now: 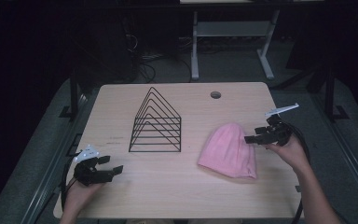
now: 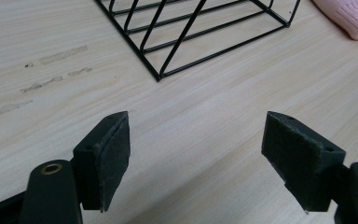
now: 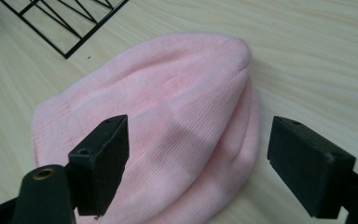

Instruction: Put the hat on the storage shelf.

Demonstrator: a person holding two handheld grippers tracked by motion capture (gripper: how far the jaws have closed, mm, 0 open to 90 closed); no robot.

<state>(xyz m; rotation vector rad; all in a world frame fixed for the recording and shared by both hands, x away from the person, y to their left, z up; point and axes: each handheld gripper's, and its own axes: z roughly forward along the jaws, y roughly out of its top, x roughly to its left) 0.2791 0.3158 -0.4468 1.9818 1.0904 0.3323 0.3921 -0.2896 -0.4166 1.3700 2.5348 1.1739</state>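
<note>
A pink knitted beanie [image 1: 229, 150] lies flat on the wooden table [image 1: 177, 191], right of centre. A black wire rack [image 1: 156, 123] of nested triangles stands in the middle. My right gripper [image 1: 256, 135] hovers open at the beanie's right edge; in the right gripper view its gripper [image 3: 198, 165] has wide jaws over the beanie [image 3: 168, 116], one pad above the fabric, the other above bare wood. My left gripper [image 1: 112, 164] is open near the front left, over bare wood; in the left gripper view the gripper [image 2: 196, 158] holds nothing, with the rack [image 2: 200, 32] ahead.
A round cable hole [image 1: 216, 94] sits near the table's far edge. Beyond the table stand a white desk frame [image 1: 233, 42] and dark cables on the floor. Faint scuff marks [image 2: 51, 70] streak the wood left of the rack.
</note>
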